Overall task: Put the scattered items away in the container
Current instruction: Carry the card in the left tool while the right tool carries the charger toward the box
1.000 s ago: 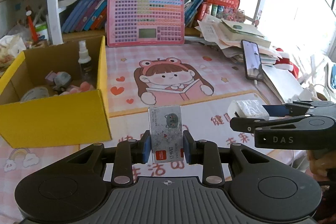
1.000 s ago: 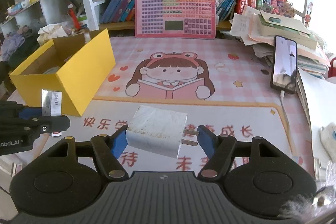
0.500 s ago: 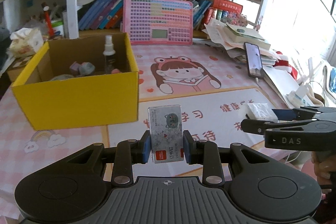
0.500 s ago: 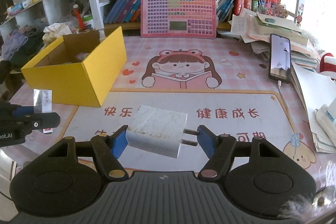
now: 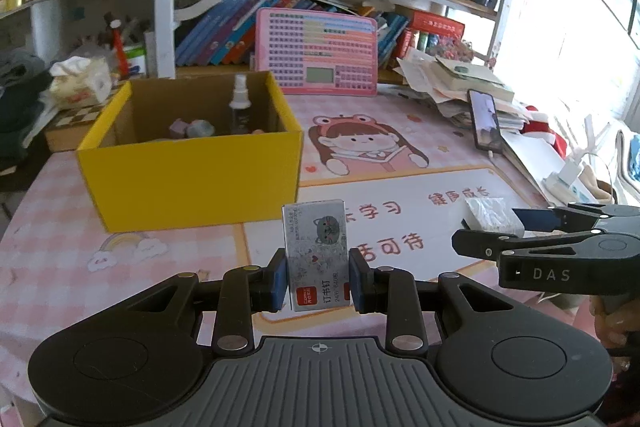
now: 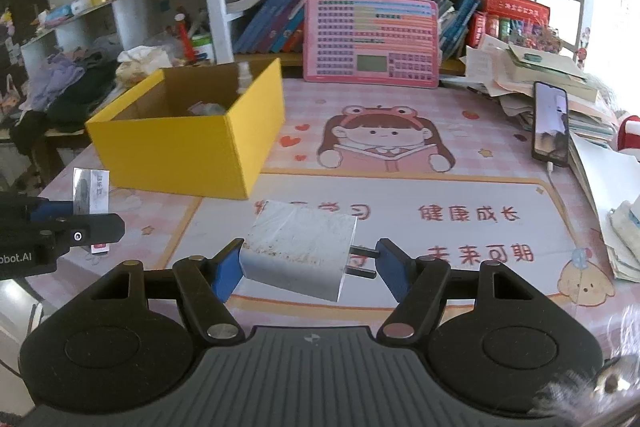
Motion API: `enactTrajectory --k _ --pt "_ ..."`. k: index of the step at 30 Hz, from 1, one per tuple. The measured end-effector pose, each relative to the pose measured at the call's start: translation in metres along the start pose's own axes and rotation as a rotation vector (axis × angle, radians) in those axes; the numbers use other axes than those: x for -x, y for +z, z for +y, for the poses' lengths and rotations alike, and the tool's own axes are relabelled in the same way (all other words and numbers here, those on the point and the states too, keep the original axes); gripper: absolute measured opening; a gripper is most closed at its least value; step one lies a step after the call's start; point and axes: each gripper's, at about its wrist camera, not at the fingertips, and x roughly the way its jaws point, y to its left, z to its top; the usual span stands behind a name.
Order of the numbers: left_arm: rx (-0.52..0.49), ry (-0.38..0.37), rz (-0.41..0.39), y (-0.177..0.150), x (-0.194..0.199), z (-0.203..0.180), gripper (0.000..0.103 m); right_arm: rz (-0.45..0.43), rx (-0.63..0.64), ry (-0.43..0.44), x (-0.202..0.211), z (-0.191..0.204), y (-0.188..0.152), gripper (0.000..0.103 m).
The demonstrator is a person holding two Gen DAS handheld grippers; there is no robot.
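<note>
My left gripper [image 5: 319, 277] is shut on a small grey staple box [image 5: 315, 253] with a cat picture, held upright above the pink mat. It also shows in the right wrist view [image 6: 90, 191]. My right gripper [image 6: 310, 261] is shut on a white charger plug [image 6: 298, 251], its prongs against the right finger; the plug also shows in the left wrist view [image 5: 491, 214]. The yellow cardboard box [image 5: 192, 181] stands open at the far left of both grippers. It holds a spray bottle [image 5: 240, 107] and several small items.
A pink mat with a cartoon girl [image 6: 384, 143] covers the table. A pink keyboard toy [image 6: 370, 45] leans against the bookshelf behind. A phone [image 6: 551, 125] lies on a stack of papers [image 6: 560, 95] at the right. Clothes and tissues are piled at the far left.
Both grippers have pulled back and risen from the table, each keeping its item. The yellow box now sits farther ahead and more toward the centre in both views.
</note>
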Motion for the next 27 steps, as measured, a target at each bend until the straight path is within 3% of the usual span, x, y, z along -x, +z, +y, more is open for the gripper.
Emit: enactTrajectory --k 12,27 --pt "0.026 0.025 -0.006 -0.015 0.027 0.026 0.029 -0.001 0.047 0.046 0.007 0.042 -0.007 0.068" --pt "0.017 0.013 -0.04 -0.019 0.044 0.043 0.029 -0.045 0.065 0.027 0.019 0.066 -0.008 0.068"
